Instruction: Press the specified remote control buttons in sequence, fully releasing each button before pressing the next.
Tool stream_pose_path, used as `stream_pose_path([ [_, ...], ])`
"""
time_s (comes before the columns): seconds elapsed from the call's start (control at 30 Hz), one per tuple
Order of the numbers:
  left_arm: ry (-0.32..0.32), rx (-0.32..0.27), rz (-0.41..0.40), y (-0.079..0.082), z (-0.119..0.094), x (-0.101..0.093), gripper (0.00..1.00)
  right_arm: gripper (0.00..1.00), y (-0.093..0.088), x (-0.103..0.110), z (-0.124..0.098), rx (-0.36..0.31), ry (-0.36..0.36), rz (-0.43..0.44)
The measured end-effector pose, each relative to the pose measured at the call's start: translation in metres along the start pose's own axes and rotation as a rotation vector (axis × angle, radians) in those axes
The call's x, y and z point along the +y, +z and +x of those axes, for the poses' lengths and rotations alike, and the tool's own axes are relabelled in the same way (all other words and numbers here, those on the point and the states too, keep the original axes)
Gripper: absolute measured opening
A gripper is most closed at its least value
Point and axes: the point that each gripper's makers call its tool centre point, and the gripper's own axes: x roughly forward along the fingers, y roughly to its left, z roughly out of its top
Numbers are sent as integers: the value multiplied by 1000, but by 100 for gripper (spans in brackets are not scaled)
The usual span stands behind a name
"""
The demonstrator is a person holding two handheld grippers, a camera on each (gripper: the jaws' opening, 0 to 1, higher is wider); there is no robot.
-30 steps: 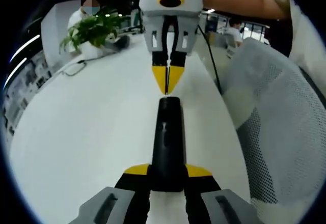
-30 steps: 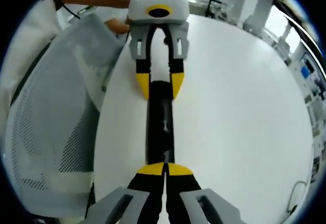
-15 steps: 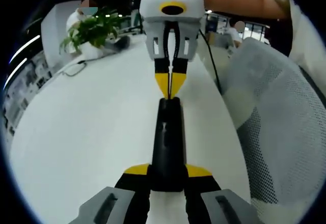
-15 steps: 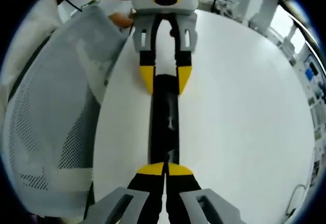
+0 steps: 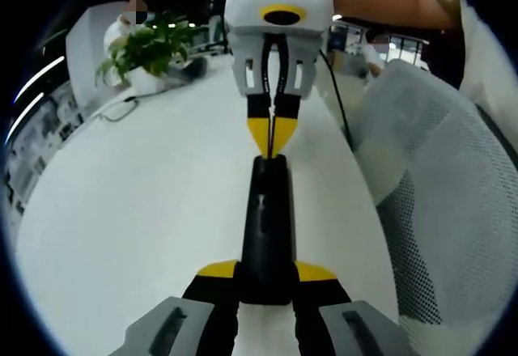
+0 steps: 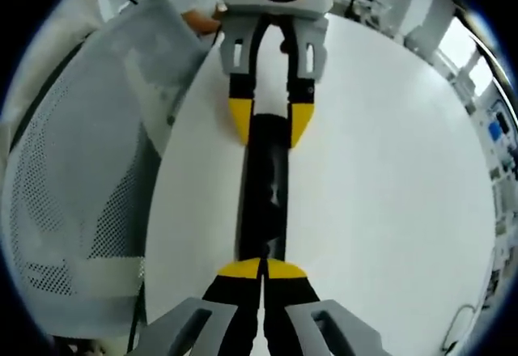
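White tabletop (image 5: 137, 210) spreads bare to the left of a slim black plastic remote control (image 5: 265, 226), with a grey mesh chair (image 5: 441, 186) crowding the right edge. The left gripper (image 5: 265, 275) clamps the remote's near end between yellow-tipped jaws. The right gripper (image 5: 273, 139), jaws pinched together, touches the far end.

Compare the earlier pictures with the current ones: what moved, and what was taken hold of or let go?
The right gripper, its fingers closed together, came forward over the past second until its yellow tips met the far end of the slim black remote control; a second ago there was a gap. Nothing was let go. The left gripper still clamps the remote's near end on the white table, and the remote has not shifted.
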Motion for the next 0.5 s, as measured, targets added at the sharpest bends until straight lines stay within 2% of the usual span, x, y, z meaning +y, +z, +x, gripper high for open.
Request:
stream_pose_path([
  [0.5, 2, -4, -1, -1, 1, 0, 24, 0, 0, 0, 1, 11, 0, -7],
])
